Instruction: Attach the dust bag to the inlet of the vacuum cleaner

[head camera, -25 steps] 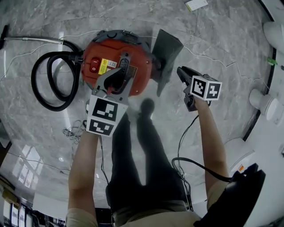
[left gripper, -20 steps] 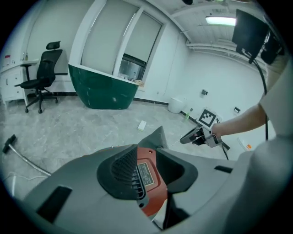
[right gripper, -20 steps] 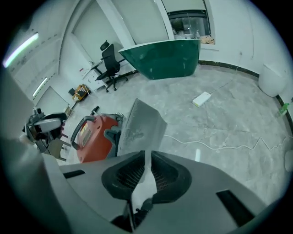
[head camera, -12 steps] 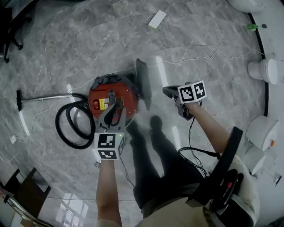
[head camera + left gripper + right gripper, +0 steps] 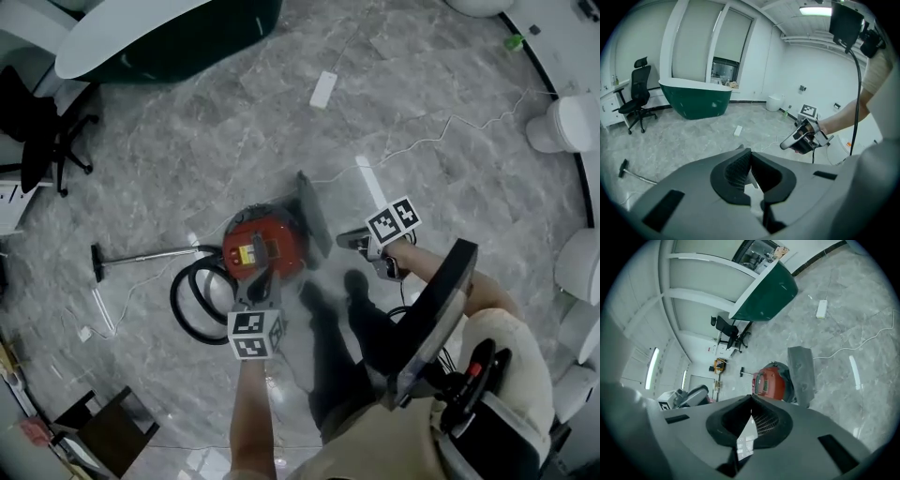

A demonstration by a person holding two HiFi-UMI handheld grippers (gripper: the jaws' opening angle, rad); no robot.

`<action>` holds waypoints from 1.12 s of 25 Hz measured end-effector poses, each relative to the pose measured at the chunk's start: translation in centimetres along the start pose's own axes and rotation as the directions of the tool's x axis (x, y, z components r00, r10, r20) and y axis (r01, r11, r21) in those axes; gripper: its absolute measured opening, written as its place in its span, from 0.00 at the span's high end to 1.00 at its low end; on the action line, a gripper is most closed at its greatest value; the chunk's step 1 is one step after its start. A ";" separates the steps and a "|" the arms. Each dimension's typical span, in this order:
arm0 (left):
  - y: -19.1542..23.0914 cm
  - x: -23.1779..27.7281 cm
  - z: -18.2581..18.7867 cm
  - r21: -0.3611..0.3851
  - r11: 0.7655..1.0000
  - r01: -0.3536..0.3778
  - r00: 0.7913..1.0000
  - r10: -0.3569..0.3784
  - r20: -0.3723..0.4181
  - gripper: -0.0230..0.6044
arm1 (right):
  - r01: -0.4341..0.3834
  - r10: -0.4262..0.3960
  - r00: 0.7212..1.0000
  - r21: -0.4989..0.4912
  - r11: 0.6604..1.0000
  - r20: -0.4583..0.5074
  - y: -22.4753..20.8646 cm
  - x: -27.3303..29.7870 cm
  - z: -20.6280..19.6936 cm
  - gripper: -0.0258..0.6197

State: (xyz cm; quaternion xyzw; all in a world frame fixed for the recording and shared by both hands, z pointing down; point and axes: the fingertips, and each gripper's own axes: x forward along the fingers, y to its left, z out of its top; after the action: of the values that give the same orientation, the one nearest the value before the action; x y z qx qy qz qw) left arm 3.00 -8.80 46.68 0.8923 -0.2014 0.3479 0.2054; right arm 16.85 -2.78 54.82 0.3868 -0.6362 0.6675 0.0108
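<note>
The red vacuum cleaner (image 5: 265,246) sits on the grey marble floor (image 5: 187,141), with its black hose (image 5: 192,305) looped at its left. The grey dust bag (image 5: 314,214) stands upright against the vacuum's right side; whether it sits on the inlet cannot be told. The left hand-held gripper (image 5: 750,160) is raised over the near side of the vacuum, its jaws pressed together with nothing between them. The right hand-held gripper (image 5: 751,401) is raised just right of the bag, clear of it, its jaws likewise pressed together and empty. A white power strip (image 5: 322,90) lies farther off on the floor
</note>
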 end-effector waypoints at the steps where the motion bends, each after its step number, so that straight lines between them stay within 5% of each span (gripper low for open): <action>1: -0.2 -0.6 0.5 -0.003 1.000 -0.006 1.000 0.006 0.002 0.97 | -0.024 0.024 1.000 -0.003 1.000 0.011 1.1 -0.6 0.1 0.93; 7: -3.6 -4.8 4.6 -0.040 0.998 -0.042 0.996 0.046 0.079 0.97 | -0.213 0.214 0.977 -0.087 0.973 0.006 10.0 -4.1 0.5 0.93; 13: -8.6 -10.0 8.5 -0.103 0.991 -0.082 0.971 0.103 0.216 0.97 | -0.326 0.304 0.945 -0.322 0.889 -0.117 19.9 -8.0 -0.3 0.93; 15: -9.9 -11.9 9.9 -0.084 0.993 -0.083 0.957 0.103 0.270 0.97 | -0.310 0.296 0.949 -0.493 0.813 -0.109 23.4 -9.4 -0.2 0.93; 18: -9.9 -15.4 12.0 -0.061 0.994 -0.096 0.927 0.111 0.357 0.98 | -0.213 0.281 0.959 -0.729 0.650 -0.030 28.8 -10.6 0.5 0.93; 22: -8.8 -21.8 12.7 -0.089 0.985 -0.147 0.871 0.172 0.460 0.98 | -0.132 0.297 0.955 -0.863 0.488 0.022 34.9 -11.4 -0.9 0.93; 24: -8.6 -25.0 12.1 -0.118 0.981 -0.154 0.844 0.193 0.500 0.98 | -0.132 0.291 0.957 -0.876 0.464 0.009 36.8 -11.5 -2.8 0.93; 28: -8.5 -30.1 10.8 -0.164 0.979 -0.120 0.802 0.193 0.565 0.98 | -0.198 0.352 0.936 -0.841 0.504 -0.010 40.3 -11.6 -6.0 0.93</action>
State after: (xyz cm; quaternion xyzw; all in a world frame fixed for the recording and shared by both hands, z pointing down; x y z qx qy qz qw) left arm -7.30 -0.61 16.29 0.9219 -0.3478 0.0637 0.1583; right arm 1.55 0.29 15.38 0.2819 -0.9267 0.2461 0.0336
